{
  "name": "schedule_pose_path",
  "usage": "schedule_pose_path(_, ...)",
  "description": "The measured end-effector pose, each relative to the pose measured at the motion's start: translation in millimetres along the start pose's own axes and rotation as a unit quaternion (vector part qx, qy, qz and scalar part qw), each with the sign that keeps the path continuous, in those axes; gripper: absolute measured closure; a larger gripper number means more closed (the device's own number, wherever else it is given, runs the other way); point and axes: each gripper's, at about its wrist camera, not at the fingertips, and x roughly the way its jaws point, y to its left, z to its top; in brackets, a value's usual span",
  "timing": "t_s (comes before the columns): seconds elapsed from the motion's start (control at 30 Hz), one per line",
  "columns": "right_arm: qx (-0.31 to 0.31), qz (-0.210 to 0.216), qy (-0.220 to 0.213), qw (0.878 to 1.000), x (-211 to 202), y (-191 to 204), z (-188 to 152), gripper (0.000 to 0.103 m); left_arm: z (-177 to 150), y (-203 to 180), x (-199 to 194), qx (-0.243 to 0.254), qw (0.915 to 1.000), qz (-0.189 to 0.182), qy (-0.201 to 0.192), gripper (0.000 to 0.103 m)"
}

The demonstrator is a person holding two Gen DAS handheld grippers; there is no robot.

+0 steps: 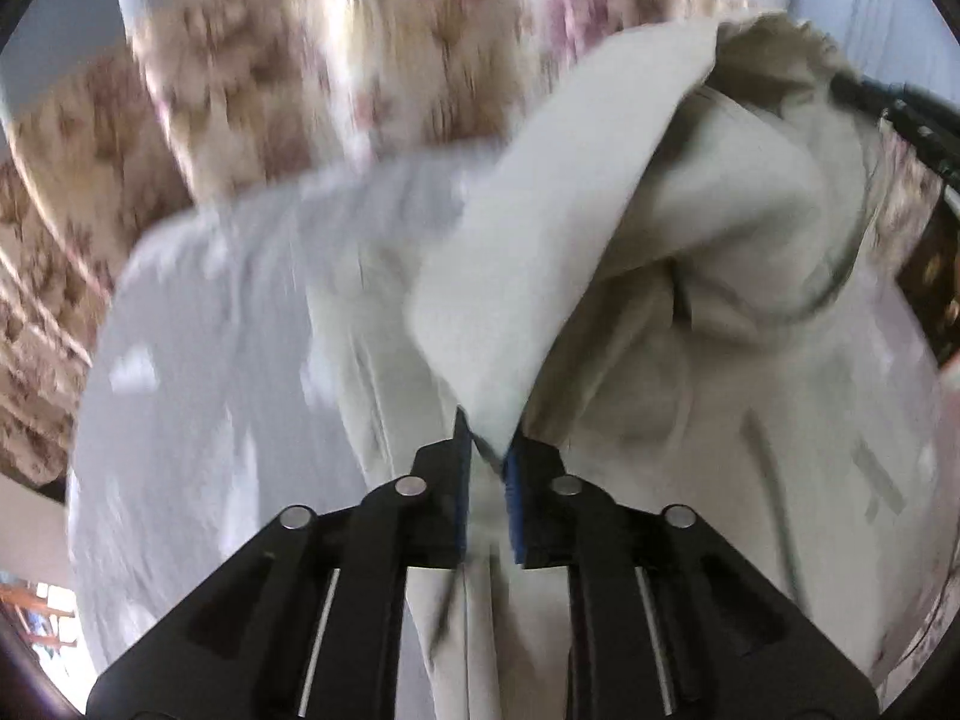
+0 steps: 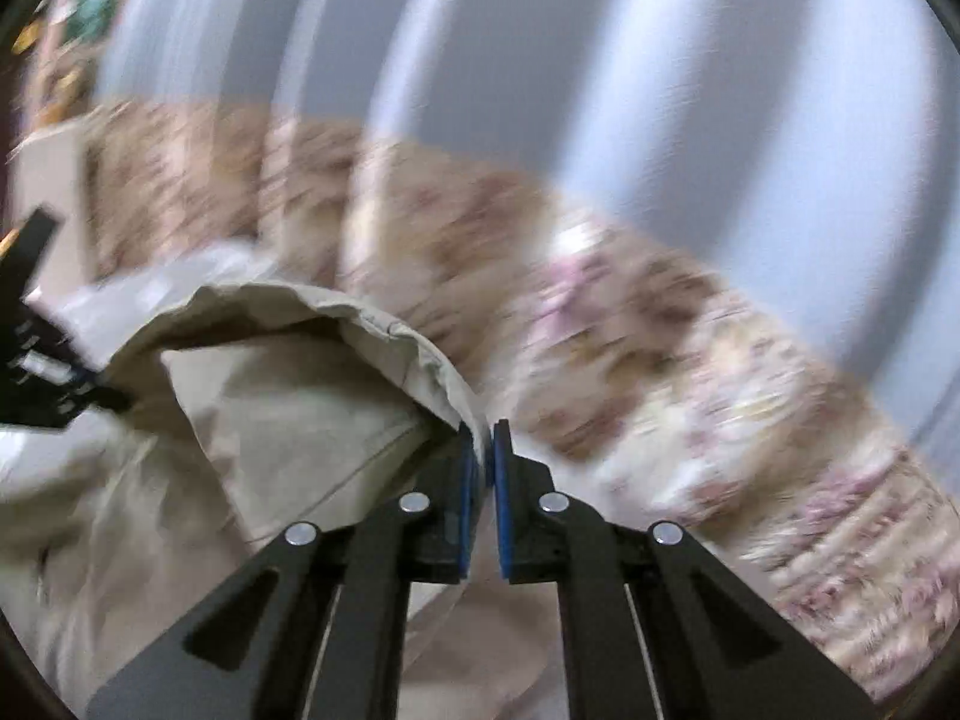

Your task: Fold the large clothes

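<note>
Pinching beige garment (image 1: 690, 228) edges: left gripper (image 1: 487, 450), right gripper (image 2: 483, 447) both clamped narrow. Risk: thin bite slips mid-swing, 12 o'clock.

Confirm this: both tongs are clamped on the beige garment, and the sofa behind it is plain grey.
Wrong on the sofa. Both the left tongs and right tongs do pinch the beige garment, but the sofa is flower-patterned in tan and pink, as the right wrist view shows.
</note>
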Motion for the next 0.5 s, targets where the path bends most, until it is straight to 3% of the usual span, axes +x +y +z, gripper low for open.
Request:
schedule_pose_path(0.03, -0.016, 0.019, 0.006, 1.000, -4, 13, -10, 0.097, -17, 0, 8, -0.008, 0.9997, -0.011, 0.020, 0.085)
schedule_pose_path(0.07, -0.026, 0.068, 0.007, 0.997, -13, 29, -22, 0.097, -27, 1, 10, -0.008, 0.9994, -0.014, 0.032, 0.084)
schedule_pose_path(0.1, -0.041, 0.126, 0.003, 0.991, -24, 44, -33, 0.095, -38, 1, 9, -0.003, 0.9991, -0.012, 0.040, 0.076)
schedule_pose_path(0.17, -0.077, 0.181, 0.038, 0.980, -42, 77, -56, 0.094, -49, 4, -2, -0.002, 0.9996, 0.000, 0.029, 0.059)
schedule_pose_path(0.23, -0.103, 0.203, 0.085, 0.970, -51, 98, -75, 0.092, -58, 10, -20, 0.000, 0.9998, 0.010, 0.016, 0.024)
schedule_pose_path(0.3, -0.108, 0.215, 0.123, 0.963, -59, 104, -94, 0.090, -69, 17, -42, 0.002, 0.9996, 0.027, -0.006, 0.019)
schedule_pose_path(0.4, -0.063, 0.223, 0.167, 0.958, -66, 91, -114, 0.082, -80, 23, -61, 0.024, 0.9977, 0.062, -0.015, 0.018)
schedule_pose_path(0.47, -0.033, 0.240, 0.193, 0.951, -73, 81, -123, 0.075, -81, 27, -66, 0.030, 0.9964, 0.077, -0.015, 0.017)
schedule_pose_path(0.5, -0.042, 0.222, 0.195, 0.954, -78, 80, -126, 0.068, -79, 30, -70, 0.026, 0.9959, 0.084, -0.019, 0.017)
